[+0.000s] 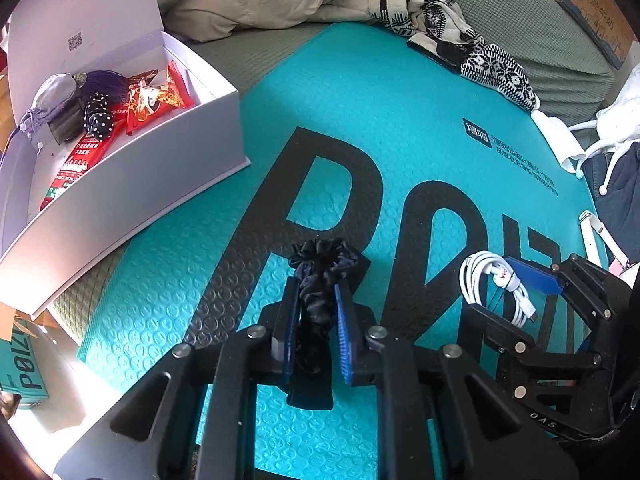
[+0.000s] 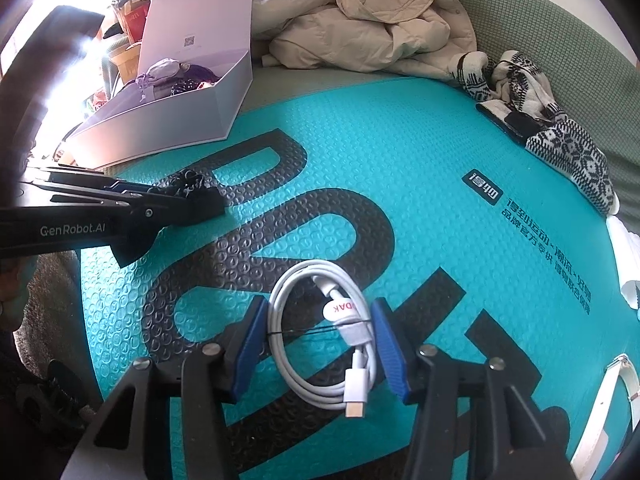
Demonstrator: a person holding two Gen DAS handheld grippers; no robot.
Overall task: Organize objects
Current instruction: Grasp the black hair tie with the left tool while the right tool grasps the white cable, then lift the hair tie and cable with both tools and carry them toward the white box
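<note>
A black scrunchie [image 1: 320,280] lies on the teal mat [image 1: 400,120]. My left gripper [image 1: 317,304] is shut on it, its blue pads pressing both sides. In the right wrist view the left gripper [image 2: 176,196] and the scrunchie [image 2: 188,184] show at the left. A coiled white cable [image 2: 320,332] lies on the mat between the pads of my right gripper [image 2: 320,336], which is open around it, the pads close to the coil. The cable [image 1: 496,288] and the right gripper [image 1: 516,292] also show in the left wrist view.
An open white box [image 1: 132,184] holding snack packets, a pouch and a dotted item stands at the mat's left; it also shows in the right wrist view [image 2: 168,120]. A beige jacket [image 2: 368,20] and patterned knitwear [image 2: 552,132] lie behind. A white strap [image 2: 608,408] lies at right.
</note>
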